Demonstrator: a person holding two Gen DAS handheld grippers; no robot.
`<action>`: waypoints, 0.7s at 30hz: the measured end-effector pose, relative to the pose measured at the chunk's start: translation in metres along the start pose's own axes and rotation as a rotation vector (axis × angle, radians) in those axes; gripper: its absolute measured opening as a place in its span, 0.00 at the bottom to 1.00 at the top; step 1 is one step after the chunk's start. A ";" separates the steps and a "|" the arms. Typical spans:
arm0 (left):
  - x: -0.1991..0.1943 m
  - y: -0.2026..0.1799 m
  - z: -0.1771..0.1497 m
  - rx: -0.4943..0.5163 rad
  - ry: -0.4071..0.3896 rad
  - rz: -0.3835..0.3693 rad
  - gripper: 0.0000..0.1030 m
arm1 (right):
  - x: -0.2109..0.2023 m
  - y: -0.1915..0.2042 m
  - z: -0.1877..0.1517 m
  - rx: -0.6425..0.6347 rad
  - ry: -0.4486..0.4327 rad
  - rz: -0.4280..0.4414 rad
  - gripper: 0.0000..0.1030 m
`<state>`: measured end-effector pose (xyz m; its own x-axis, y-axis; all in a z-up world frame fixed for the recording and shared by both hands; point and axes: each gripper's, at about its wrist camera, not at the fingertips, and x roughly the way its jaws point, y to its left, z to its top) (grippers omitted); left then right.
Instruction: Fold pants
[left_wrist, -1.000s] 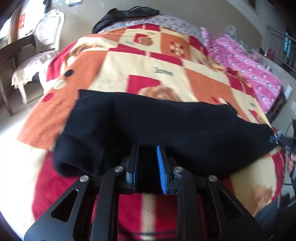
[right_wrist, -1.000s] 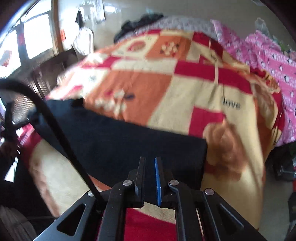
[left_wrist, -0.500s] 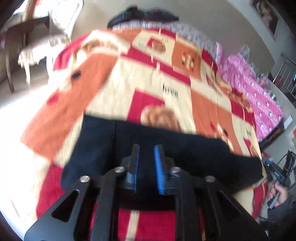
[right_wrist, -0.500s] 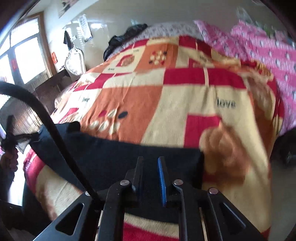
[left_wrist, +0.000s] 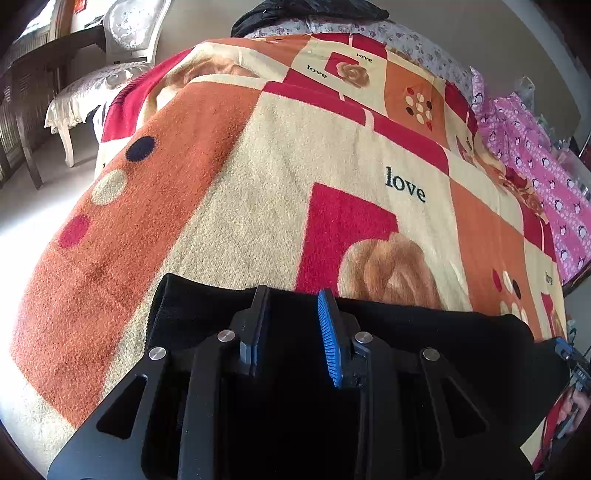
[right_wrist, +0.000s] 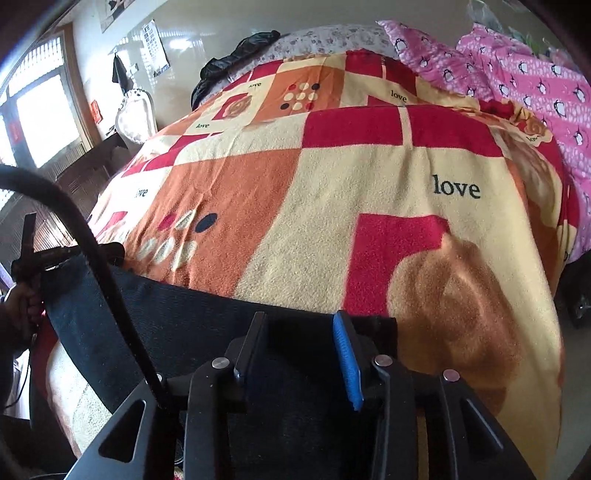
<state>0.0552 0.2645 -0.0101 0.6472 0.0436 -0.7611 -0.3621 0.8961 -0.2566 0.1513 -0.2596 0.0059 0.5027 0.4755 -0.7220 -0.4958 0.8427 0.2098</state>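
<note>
Both grippers have come down lower since a second ago, and the black pants (left_wrist: 436, 343) now lie flat on the blanket (left_wrist: 280, 177) instead of hanging up in the air. The fingers were close together on the cloth before; now they have moved apart.

The left gripper (left_wrist: 293, 325) sits over the pants near their left end. Its two fingers are spread, and only dark cloth shows in the gap between them. The right gripper (right_wrist: 301, 349) sits over the other end of the pants (right_wrist: 177, 321), near the corner on the right. Its fingers are spread too, with cloth under them but not squeezed.

The pants make a long black strip across the near edge of the bed. The blanket has red, orange and cream squares with the word "love" on it. A pink quilt (right_wrist: 524, 74) lies on the far right side. A white chair (left_wrist: 110, 62) stands to the left of the bed
</note>
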 end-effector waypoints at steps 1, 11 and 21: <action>-0.006 0.001 0.000 -0.017 0.009 -0.010 0.25 | -0.001 -0.001 0.000 0.007 -0.002 0.008 0.35; -0.140 0.030 -0.022 -0.112 -0.201 -0.082 0.25 | -0.001 -0.001 -0.002 0.018 -0.012 0.014 0.35; -0.080 0.020 -0.081 0.024 -0.032 0.055 0.27 | 0.000 0.001 -0.002 0.005 -0.010 -0.005 0.35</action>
<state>-0.0583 0.2430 -0.0022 0.6480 0.1070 -0.7541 -0.3820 0.9022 -0.2002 0.1493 -0.2591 0.0052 0.5125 0.4736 -0.7163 -0.4898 0.8464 0.2091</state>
